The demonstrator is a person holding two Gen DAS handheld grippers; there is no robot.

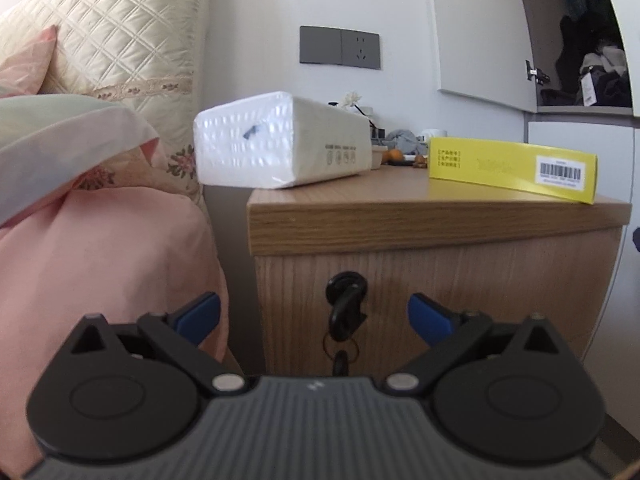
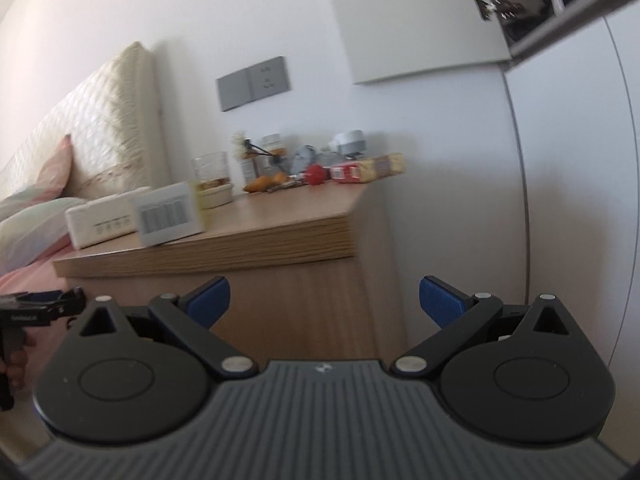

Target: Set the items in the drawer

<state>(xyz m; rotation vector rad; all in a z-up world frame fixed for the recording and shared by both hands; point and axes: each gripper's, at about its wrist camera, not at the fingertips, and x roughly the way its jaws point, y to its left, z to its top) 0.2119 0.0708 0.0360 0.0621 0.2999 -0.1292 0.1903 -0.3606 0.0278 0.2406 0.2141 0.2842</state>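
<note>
While both tools are hanging in front of the wooden nightstand point(image 1: 436, 304), the bed point(image 1: 100, 248) with its pink sheet is filling the space to the left of the left tool point(image 1: 314, 314), and its quilted cream headboard point(image 1: 108, 32) is rising beyond. The nightstand's drawer front point(image 1: 500, 292) is facing the left tool straight ahead and is sitting flush under the worktop point(image 1: 400, 188). The left tool's blue-tipped fingers point(image 1: 200, 314) are standing spread wide apart, gripping nothing, and a black key point(image 1: 346, 300) is sticking out of the drawer lock directly ahead, between the two fingers and beyond their tips.

Above and ahead of the left tool, a white pack of tissues point(image 1: 280, 144) is lying on the worktop's left end, overhanging its edge toward the bed. Ahead and to the upper right, a flat yellow box point(image 1: 512, 166) with a barcode label is lying near the worktop's front edge, well apart from the tissues.

The right tool point(image 2: 324, 302) is also hanging with its fingers point(image 2: 210, 304) spread and empty, pointing at the nightstand's side corner. Far to its left, the left tool is showing at the frame edge. Up and to the left of the right tool, the tissues and the box are lying on the worktop, and farther back a glass point(image 2: 211, 170), small jars and a red item are blurring together. A grey wall socket point(image 2: 254, 82) is sitting on the wall above.
</note>
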